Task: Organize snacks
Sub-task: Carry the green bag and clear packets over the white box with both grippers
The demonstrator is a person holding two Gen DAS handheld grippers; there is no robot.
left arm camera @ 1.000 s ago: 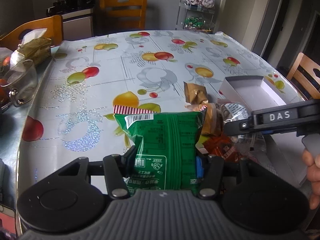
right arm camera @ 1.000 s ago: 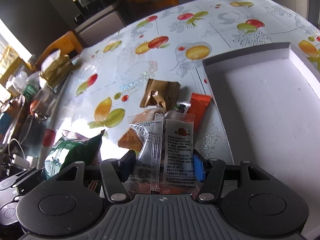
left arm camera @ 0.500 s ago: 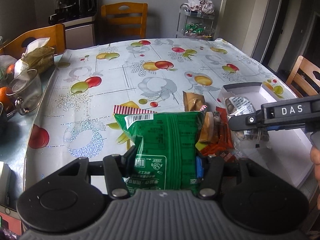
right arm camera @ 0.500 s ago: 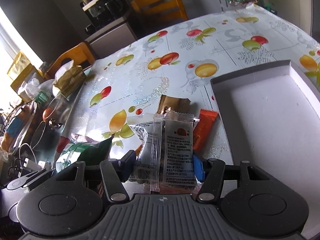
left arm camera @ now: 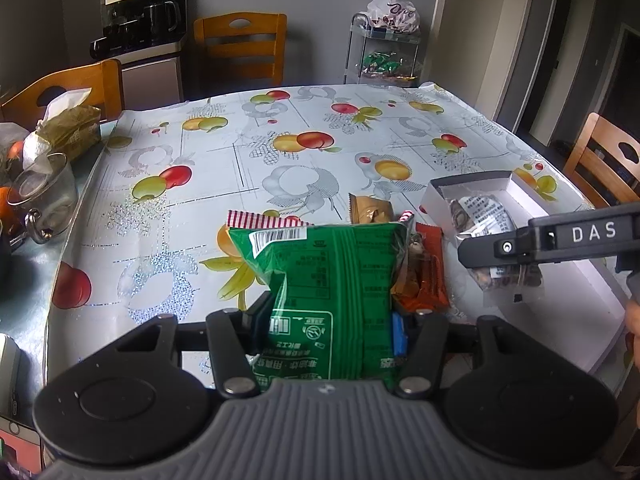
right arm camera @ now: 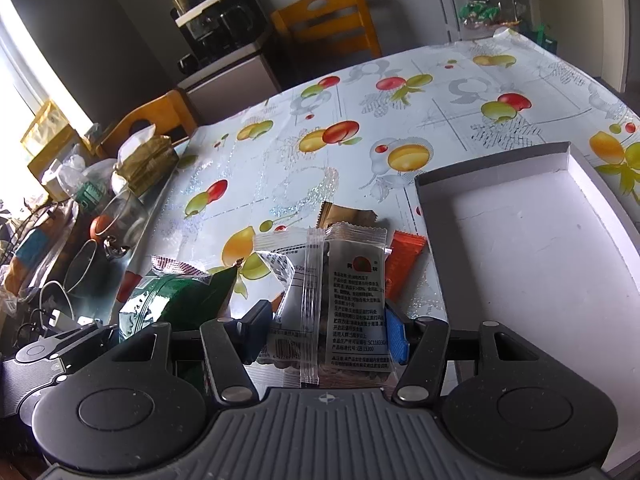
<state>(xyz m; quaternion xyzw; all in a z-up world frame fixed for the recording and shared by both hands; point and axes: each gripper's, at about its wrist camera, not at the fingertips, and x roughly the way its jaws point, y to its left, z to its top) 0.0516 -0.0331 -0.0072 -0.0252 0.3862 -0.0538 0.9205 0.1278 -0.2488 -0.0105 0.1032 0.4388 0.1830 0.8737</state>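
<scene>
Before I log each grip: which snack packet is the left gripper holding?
The green packet, clamped in the left gripper; the clear packet sits in the right gripper.

Grey walls point(left arm camera: 320, 0), wooden chairs point(left arm camera: 242, 48)

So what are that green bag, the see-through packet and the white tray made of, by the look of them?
The green bag looks like glossy printed plastic film: it creases and catches glare. The see-through packet seems clear plastic film with crimped, heat-sealed edges; its contents show through. The white tray looks like matte cardboard, with thin folded walls and no shine, though that's a guess.
</scene>
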